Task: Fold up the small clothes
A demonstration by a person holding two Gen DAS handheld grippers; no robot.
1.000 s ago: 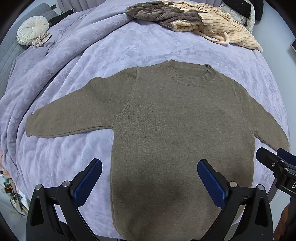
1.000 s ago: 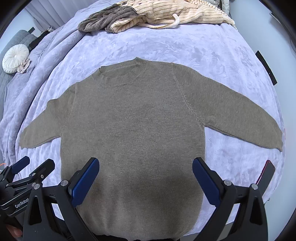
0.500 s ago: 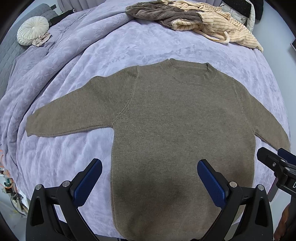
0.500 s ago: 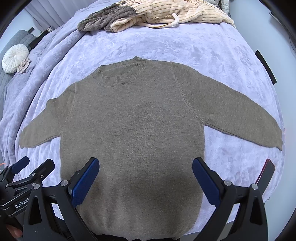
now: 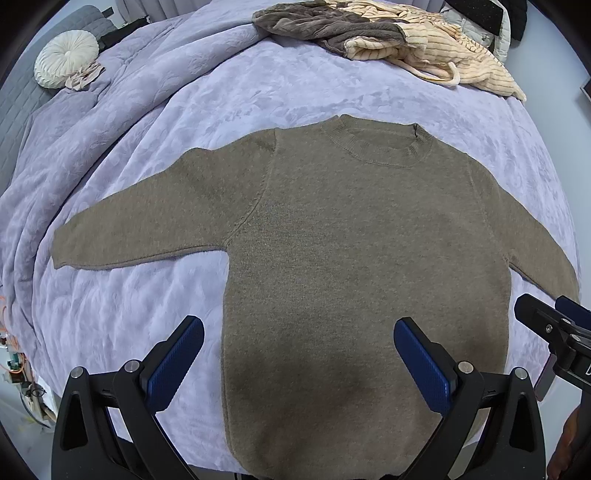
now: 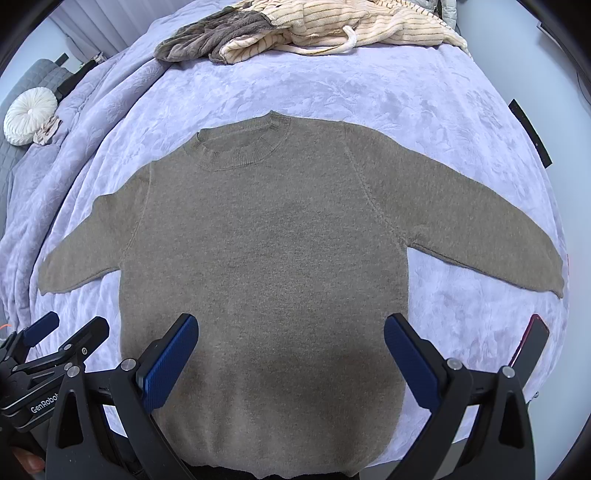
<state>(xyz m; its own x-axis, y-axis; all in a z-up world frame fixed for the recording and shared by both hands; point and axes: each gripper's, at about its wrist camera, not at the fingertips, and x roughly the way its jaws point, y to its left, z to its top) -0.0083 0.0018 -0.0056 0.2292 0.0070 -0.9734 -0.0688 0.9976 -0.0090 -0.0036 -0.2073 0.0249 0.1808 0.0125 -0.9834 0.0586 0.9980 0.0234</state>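
A small olive-brown knit sweater (image 5: 354, 258) lies flat and face up on a lilac bedspread (image 5: 280, 92), sleeves spread to both sides, neck at the far end. It also shows in the right wrist view (image 6: 266, 258). My left gripper (image 5: 299, 350) is open and empty, hovering over the sweater's lower left part. My right gripper (image 6: 291, 343) is open and empty over the lower hem area. The right gripper's tip shows at the right edge of the left wrist view (image 5: 554, 328). The left gripper shows at the lower left of the right wrist view (image 6: 44, 350).
A pile of brown and cream striped clothes (image 5: 391, 40) lies at the far end of the bed, also in the right wrist view (image 6: 314, 33). A round white cushion (image 5: 66, 57) sits far left. A dark phone-like object (image 6: 532, 343) lies at the bed's right edge.
Almost nothing has changed. Both grippers stay open above the sweater's lower part, with only a very slight drift of the view.
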